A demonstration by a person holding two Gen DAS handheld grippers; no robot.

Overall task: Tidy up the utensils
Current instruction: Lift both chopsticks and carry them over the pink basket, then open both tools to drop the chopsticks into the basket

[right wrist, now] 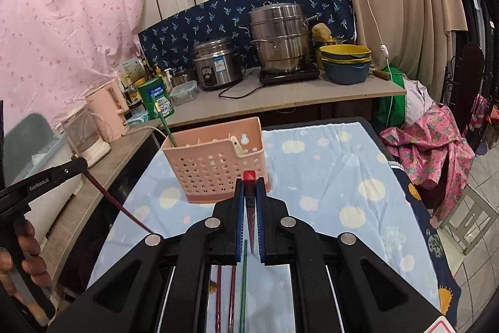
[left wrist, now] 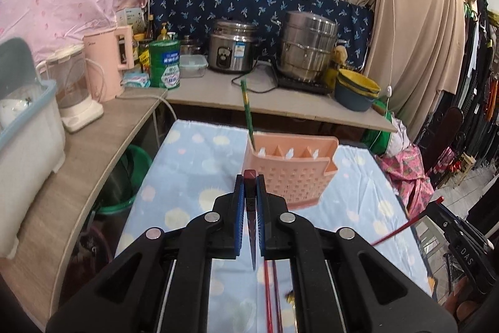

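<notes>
Left gripper clamped narrow on one dark red chopstick, blunt end poking out past the fingertips, tapered end running back between the blue pads. Right gripper same story: jaws pinched on one bright red chopstick, red cap forward.

Count: 1 pink utensil holder on the blue spotted tablecloth, perforated front, several compartments. 1 green chopstick already standing in its leftmost compartment, leaning. Loose on the cloth under the right gripper: 2 dark red chopsticks plus 1 green chopstick, roughly parallel.

Position: holder sits just ahead of both grippers, slightly right of the left one's tips and slightly left of the right one's. Neither held chopstick is over a compartment; both are short of the holder's front wall.

Background counter: 1 rice cooker, 1 steel steamer pot, 1 pink kettle.
</notes>
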